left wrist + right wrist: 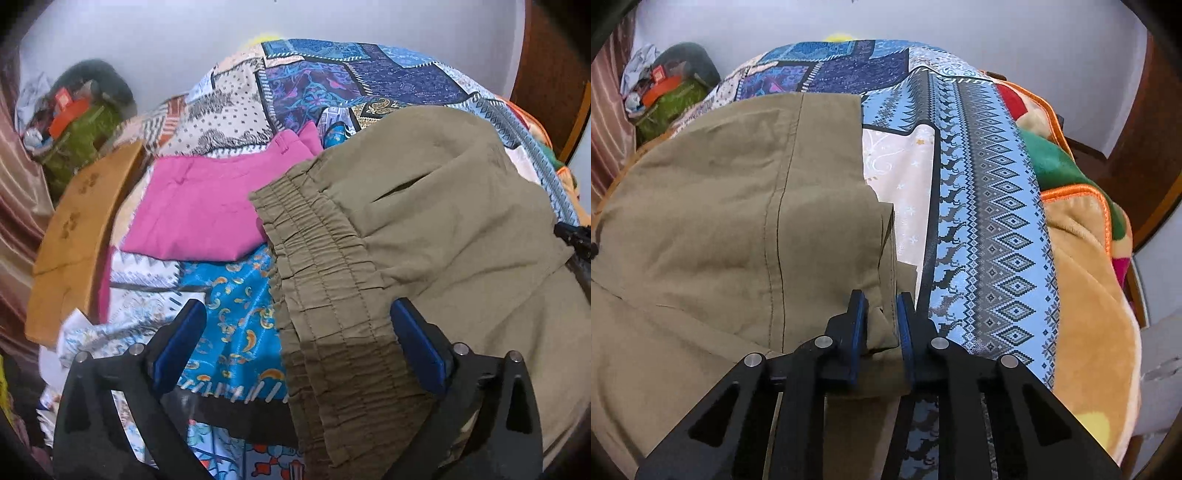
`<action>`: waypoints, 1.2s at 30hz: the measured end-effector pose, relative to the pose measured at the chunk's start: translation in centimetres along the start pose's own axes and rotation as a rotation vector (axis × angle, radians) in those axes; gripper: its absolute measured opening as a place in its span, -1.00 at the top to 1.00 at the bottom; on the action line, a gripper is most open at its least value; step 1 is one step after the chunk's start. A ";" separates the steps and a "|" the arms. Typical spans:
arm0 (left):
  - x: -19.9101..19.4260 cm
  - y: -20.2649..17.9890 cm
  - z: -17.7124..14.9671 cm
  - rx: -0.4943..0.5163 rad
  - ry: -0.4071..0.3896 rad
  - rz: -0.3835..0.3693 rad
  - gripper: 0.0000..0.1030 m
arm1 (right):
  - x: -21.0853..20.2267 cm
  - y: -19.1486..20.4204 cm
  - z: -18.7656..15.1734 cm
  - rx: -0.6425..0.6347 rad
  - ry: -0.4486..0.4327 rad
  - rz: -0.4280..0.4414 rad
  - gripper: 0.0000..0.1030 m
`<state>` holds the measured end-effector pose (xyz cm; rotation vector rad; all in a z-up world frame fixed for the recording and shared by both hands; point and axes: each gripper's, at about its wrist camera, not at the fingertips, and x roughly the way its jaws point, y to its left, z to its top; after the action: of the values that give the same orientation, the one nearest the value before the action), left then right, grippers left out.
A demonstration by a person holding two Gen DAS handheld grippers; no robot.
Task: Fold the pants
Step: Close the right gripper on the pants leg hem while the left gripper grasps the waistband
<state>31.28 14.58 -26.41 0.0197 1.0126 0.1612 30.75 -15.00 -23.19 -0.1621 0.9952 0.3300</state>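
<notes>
a patchwork bedspread (314, 85) in blues, purples and cream covers the whole bed, with a band of knit-style diamonds and reindeer running down its right side in the right wrist view. the olive pants (443, 221) lie spread on top of it, taking up most of the middle and right of the left wrist view, their gathered elastic waistband (317, 280) running toward the camera. a plush blanket (1082, 258) in tan, green and red with orange piping lies along the bed's right edge. a folded pink garment (199, 206) sits just left of the pants, touching the waistband's far end, and a mustard garment (74, 229) lies beyond it at the bed's left edge. the left gripper (297, 321) has its blue pads wide apart, straddling the waistband without pinching it. the right gripper (881, 306) is clamped on a folded edge of the pants. no writing or label is readable anywhere.
</notes>
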 end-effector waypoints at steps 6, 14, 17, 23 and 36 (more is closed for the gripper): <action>-1.8 0.3 0.2 -0.028 0.027 -0.036 -0.98 | -0.7 0.1 0.5 0.012 0.048 -0.038 0.40; -5.3 1.3 2.8 0.010 -0.068 -0.039 -0.98 | -5.1 -1.0 2.7 0.088 -0.001 0.035 -0.09; -4.3 2.0 4.6 0.008 -0.074 -0.014 -0.98 | -6.3 -0.4 4.5 0.059 -0.087 0.034 -0.22; 0.1 3.2 6.9 -0.015 -0.025 -0.002 -0.98 | -4.1 0.8 8.0 0.013 -0.128 0.043 -0.23; 7.3 4.3 7.5 -0.045 0.079 -0.068 -0.98 | 5.4 0.4 14.4 0.050 -0.086 0.130 -0.23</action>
<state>40.87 20.33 -28.15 -0.0626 1.0862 0.1239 44.75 -9.47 -19.95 -0.0371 0.9303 0.4270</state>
